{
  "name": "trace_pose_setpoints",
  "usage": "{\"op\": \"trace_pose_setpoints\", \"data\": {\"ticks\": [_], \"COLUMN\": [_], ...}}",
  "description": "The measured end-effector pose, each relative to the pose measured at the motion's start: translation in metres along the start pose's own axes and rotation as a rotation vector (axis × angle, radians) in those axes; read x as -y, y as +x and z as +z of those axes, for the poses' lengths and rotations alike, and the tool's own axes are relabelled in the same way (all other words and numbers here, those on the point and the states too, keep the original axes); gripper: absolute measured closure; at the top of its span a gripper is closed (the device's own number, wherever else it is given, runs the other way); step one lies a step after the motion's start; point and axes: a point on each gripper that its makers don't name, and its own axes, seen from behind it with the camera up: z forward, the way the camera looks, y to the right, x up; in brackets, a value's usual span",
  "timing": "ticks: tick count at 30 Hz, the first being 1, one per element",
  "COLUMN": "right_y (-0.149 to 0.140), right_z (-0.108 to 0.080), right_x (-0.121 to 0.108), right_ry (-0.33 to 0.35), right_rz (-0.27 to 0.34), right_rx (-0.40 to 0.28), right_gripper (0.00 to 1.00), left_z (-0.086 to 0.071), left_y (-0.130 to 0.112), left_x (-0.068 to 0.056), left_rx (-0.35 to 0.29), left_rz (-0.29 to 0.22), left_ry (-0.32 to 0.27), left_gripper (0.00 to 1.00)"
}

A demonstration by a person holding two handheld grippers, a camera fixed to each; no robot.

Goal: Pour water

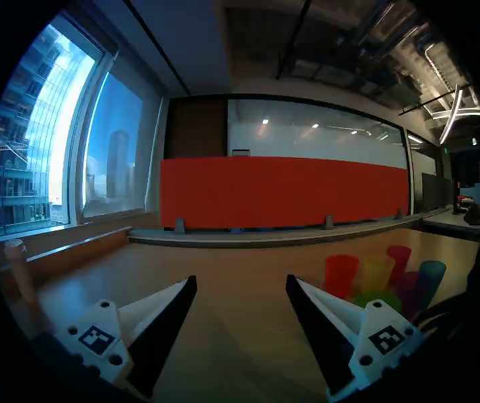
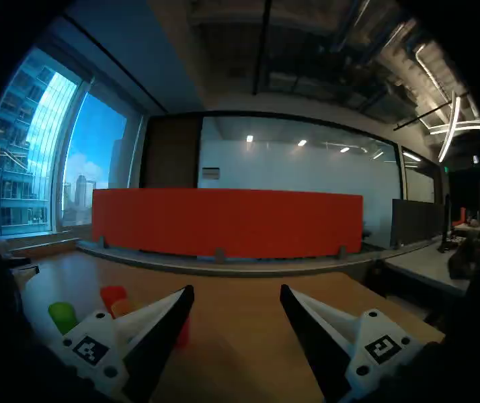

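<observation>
In the left gripper view, my left gripper point(image 1: 241, 281) is open above the wooden table point(image 1: 240, 275), with nothing between its fingers. Several coloured plastic cups stand in a cluster at its right: a red cup point(image 1: 340, 275), a yellow cup point(image 1: 376, 273), a pink cup point(image 1: 398, 262), a teal cup point(image 1: 432, 277) and a green cup point(image 1: 376, 298). In the right gripper view, my right gripper point(image 2: 235, 290) is open and empty over the same table point(image 2: 240, 316). A green cup point(image 2: 62, 316) and a red cup point(image 2: 112, 295) stand at its left, partly behind the left finger.
An orange divider panel point(image 1: 284, 191) runs along the table's far edge. Large windows point(image 1: 52, 161) fill the left wall. A pale cylindrical object point(image 1: 19, 269) stands at the far left of the left gripper view. Another desk point(image 2: 428, 265) lies to the right.
</observation>
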Motion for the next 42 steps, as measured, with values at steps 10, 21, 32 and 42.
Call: {"op": "trace_pose_setpoints", "data": {"ticks": [10, 21, 32, 42], "right_y": [-0.003, -0.034, -0.061, -0.075], "right_z": [0.008, 0.025, 0.028, 0.029], "right_x": [-0.010, -0.011, -0.016, -0.013], "right_ry": [-0.028, -0.061, -0.057, -0.035], "right_rz": [0.008, 0.006, 0.025, 0.028], "right_rx": [-0.039, -0.036, -0.025, -0.005], "right_gripper": [0.01, 0.01, 0.01, 0.01], "left_z": [0.000, 0.000, -0.001, 0.000], "left_y": [0.000, -0.001, 0.000, 0.000], "left_x": [0.000, 0.000, 0.001, 0.000], "left_rx": [0.000, 0.001, 0.000, 0.000], "left_rz": [0.000, 0.000, 0.000, 0.000], "left_ry": [0.000, 0.000, 0.000, 0.000], "left_gripper": [0.02, 0.01, 0.01, 0.01]}}
